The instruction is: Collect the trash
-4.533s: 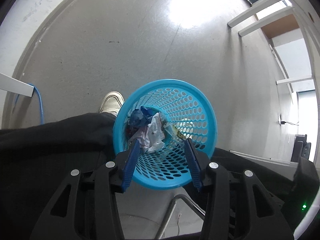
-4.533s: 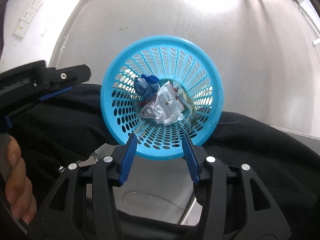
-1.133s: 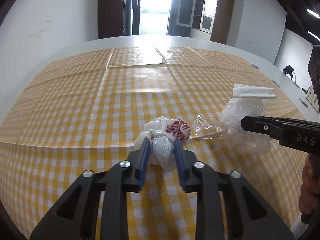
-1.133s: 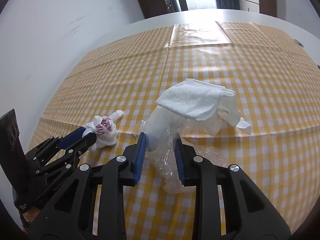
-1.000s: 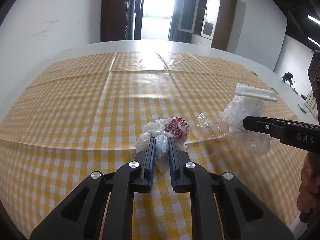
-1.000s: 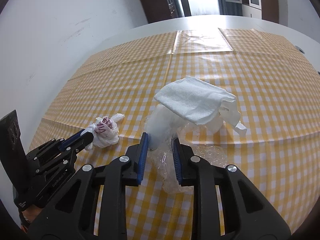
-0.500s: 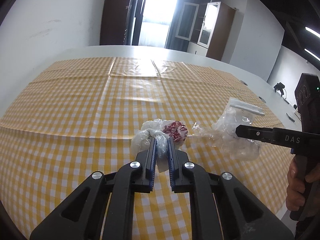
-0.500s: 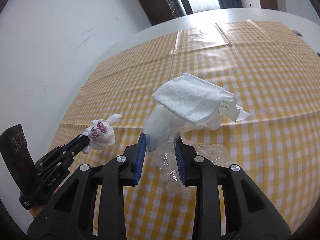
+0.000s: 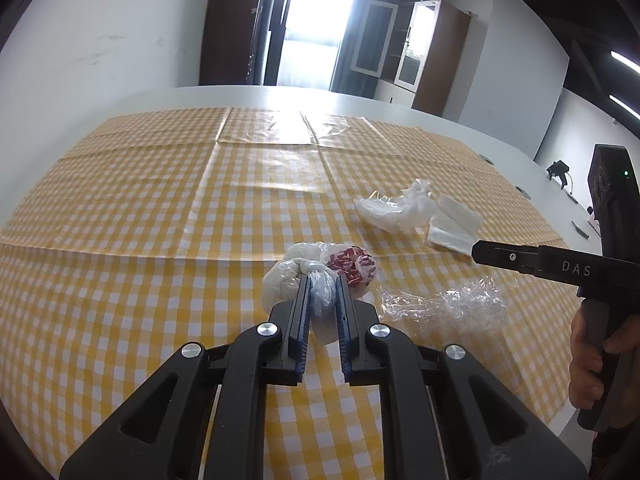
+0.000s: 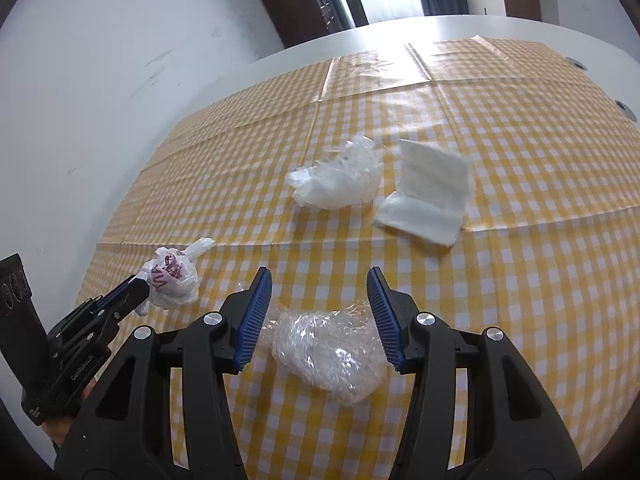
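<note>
Bare yellow-checked tablecloth (image 10: 540, 128) lies open beyond the crumpled white bag (image 10: 336, 180) and folded napkin (image 10: 428, 196).

Daylight pours in through the doorway (image 9: 308, 36) at the top centre of the left wrist view, blown out to pure white, and throws a pale sheen down the checked tablecloth (image 9: 160, 208) below it. The same glare sits at the top of the right wrist view. Both frames are bright and mostly sharp. The folded napkin (image 10: 428, 196) looks slightly smeared. Fisheye bending curves the table edge, and the corners fall to black.
</note>
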`<state>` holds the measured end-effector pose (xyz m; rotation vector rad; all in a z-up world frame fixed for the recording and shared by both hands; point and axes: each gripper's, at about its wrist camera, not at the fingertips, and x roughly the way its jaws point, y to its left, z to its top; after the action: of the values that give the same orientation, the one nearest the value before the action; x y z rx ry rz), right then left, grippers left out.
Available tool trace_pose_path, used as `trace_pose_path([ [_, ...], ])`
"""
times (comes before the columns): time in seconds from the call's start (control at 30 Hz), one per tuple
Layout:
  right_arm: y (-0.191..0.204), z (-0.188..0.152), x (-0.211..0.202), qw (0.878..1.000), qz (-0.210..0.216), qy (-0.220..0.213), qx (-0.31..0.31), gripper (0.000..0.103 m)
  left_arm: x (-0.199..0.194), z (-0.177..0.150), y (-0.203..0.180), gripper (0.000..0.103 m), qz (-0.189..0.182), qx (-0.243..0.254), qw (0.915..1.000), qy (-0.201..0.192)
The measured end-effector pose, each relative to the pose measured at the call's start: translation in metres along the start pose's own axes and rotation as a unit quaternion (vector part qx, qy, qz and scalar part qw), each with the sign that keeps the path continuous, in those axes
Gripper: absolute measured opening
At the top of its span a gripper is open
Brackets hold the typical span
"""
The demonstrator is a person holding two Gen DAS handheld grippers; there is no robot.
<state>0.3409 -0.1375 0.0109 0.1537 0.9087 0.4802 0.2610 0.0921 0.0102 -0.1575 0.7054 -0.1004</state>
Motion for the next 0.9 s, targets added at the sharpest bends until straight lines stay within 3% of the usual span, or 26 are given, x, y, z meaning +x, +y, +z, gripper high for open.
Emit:
trace_pose_path([
  [0.27,0.002,0.018,0.016,1.000,-0.026,-0.001,-0.018,0.049,0.018,-0.001,0.012,0.011,0.001,-0.010,0.9998,0.014],
  [0.33,0.002,0.021,0.021,0.999,-0.030,-0.001,-0.020,0.055,0.021,-0.001,0.014,0.011,-0.001,-0.011,0.9998,0.016],
  [0.6,0.001,0.050,0.047,0.998,-0.057,0.001,-0.033,0.059,0.034,-0.003,0.020,0.011,-0.004,-0.003,0.9996,0.028],
  [0.9,0.002,0.075,0.080,0.997,-0.061,0.021,-0.035,0.057,0.045,-0.008,0.032,0.012,-0.002,-0.007,0.9990,0.044],
])
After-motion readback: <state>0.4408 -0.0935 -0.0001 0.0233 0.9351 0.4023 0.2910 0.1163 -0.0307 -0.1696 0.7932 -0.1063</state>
